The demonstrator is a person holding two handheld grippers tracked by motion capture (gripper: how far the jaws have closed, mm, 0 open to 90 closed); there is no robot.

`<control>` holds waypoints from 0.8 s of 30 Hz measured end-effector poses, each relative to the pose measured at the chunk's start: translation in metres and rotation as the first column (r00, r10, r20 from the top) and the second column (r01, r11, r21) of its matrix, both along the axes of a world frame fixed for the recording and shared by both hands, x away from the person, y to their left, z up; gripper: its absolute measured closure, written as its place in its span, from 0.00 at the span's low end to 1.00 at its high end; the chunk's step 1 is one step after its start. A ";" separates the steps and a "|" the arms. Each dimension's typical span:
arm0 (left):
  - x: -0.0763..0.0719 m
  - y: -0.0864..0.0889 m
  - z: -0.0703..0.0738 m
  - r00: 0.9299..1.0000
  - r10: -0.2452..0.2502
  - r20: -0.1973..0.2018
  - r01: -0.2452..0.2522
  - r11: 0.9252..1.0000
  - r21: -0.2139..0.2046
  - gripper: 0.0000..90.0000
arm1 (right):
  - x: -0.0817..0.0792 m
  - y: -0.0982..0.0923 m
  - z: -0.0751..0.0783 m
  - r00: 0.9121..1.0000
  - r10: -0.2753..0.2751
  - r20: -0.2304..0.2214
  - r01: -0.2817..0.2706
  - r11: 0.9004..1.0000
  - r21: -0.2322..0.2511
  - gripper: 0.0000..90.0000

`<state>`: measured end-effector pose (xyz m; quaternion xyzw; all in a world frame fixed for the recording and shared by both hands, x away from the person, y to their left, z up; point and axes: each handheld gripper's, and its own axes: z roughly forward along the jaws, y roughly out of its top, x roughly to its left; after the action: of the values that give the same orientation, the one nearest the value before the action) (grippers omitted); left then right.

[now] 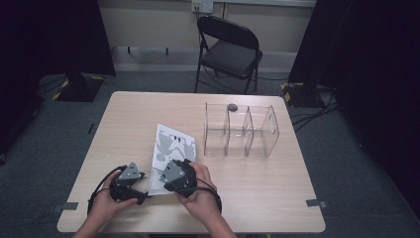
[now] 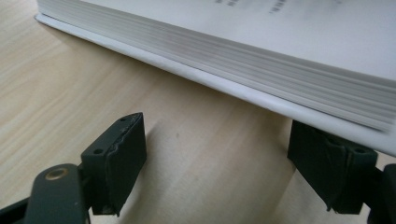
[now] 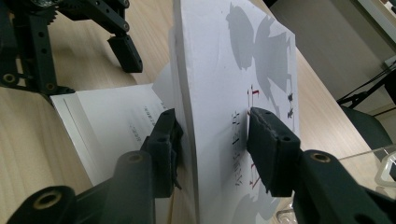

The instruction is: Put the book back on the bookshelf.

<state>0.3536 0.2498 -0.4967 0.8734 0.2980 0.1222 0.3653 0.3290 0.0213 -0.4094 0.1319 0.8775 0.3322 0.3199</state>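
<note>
A white book [image 1: 174, 143] with grey figures on its cover lies near the front middle of the wooden table [image 1: 262, 193]. In the right gripper view its front part [image 3: 224, 70] stands lifted on edge above the pages [image 3: 112, 116] left lying flat. My right gripper [image 3: 212, 140] is shut on this lifted part, one pad on the printed face and one behind it. In the high view the right gripper [image 1: 167, 174] sits at the book's near end. My left gripper [image 2: 219, 163] is open beside the book's page edge [image 2: 224, 51], its jaws low over the table, one of them under the overhanging bottom cover.
A clear three-compartment organizer [image 1: 241, 130] stands right of the book, with a small dark object [image 1: 232, 106] at its back. A black folding chair [image 1: 230, 49] stands beyond the table's far edge. Both hands rest near the table's front edge.
</note>
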 end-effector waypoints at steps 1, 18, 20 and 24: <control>0.001 0.000 0.000 1.000 0.004 0.003 -0.004 1.000 -0.001 0.21 | 0.000 0.000 0.000 1.000 0.000 0.000 0.000 1.000 -0.001 0.61; 0.003 -0.008 -0.001 0.999 0.014 0.040 -0.014 1.000 -0.017 0.23 | -0.002 -0.002 0.004 1.000 -0.003 -0.006 0.003 1.000 -0.031 0.62; 0.002 -0.008 0.000 0.999 0.010 0.037 -0.008 0.999 -0.034 0.24 | -0.002 -0.003 0.004 1.000 -0.004 -0.005 0.004 1.000 -0.029 0.62; -0.001 -0.009 0.006 0.996 0.010 0.090 -0.007 0.999 -0.039 0.28 | -0.001 -0.003 0.006 1.000 -0.001 -0.010 0.001 0.999 -0.032 0.62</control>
<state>0.3523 0.2404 -0.4903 0.8584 0.2872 0.1571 0.3949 0.3278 0.0187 -0.4036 0.1289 0.8843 0.3172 0.3176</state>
